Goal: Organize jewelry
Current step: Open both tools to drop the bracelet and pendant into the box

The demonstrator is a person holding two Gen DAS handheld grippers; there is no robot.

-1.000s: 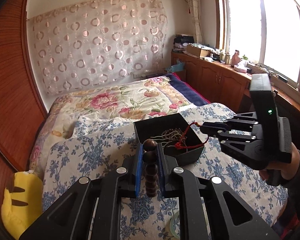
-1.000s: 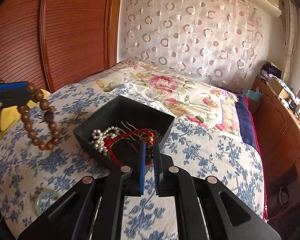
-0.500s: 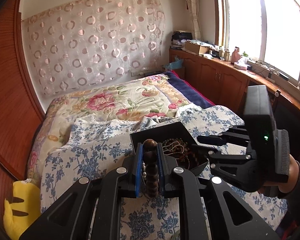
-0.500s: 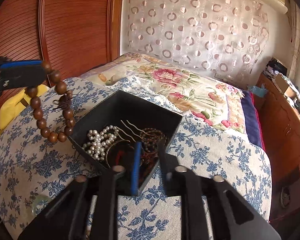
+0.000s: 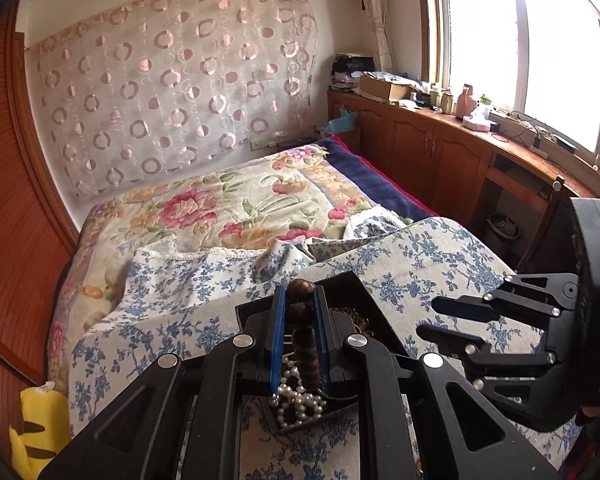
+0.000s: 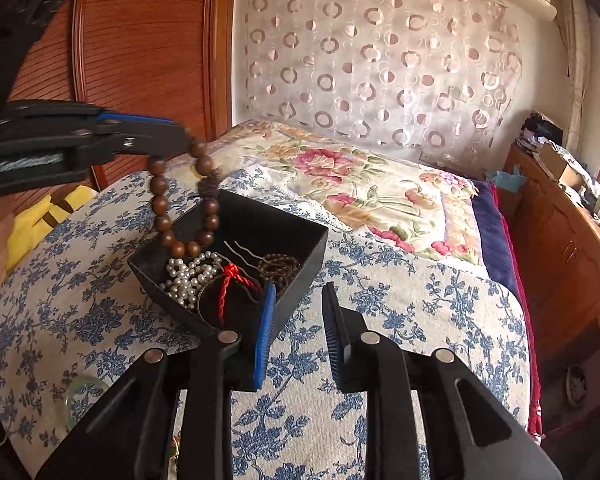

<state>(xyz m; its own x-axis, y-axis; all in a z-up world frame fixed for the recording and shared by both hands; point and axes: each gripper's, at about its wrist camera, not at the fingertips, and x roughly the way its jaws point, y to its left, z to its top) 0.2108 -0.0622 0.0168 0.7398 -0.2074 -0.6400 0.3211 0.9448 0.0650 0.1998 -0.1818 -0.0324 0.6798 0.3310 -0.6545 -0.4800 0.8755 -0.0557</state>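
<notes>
A black jewelry box (image 6: 300, 272) sits on the blue-flowered cloth on the bed. It holds a white pearl string (image 6: 184, 276), a red cord bracelet (image 6: 230, 280), hairpins and a dark bead bracelet (image 6: 280, 266). My left gripper (image 5: 299, 300) is shut on a brown wooden bead bracelet (image 6: 160, 204), which hangs over the box's left side; in the left wrist view the beads (image 5: 304, 344) hang above the pearls (image 5: 298, 402). My right gripper (image 6: 298, 304) is open and empty, just in front of the box's near right corner; it also shows in the left wrist view (image 5: 440, 316).
A pale green jade bangle (image 6: 82, 394) lies on the cloth at the front left. A yellow plush toy (image 5: 36, 424) sits at the left bed edge. A flowered quilt (image 6: 380, 196) covers the bed behind. Wooden cabinets (image 5: 440, 152) run along the right under the window.
My right gripper opened, let the red cord bracelet drop into the box and drew back. My left gripper carried the wooden bead bracelet rightward to above the box.
</notes>
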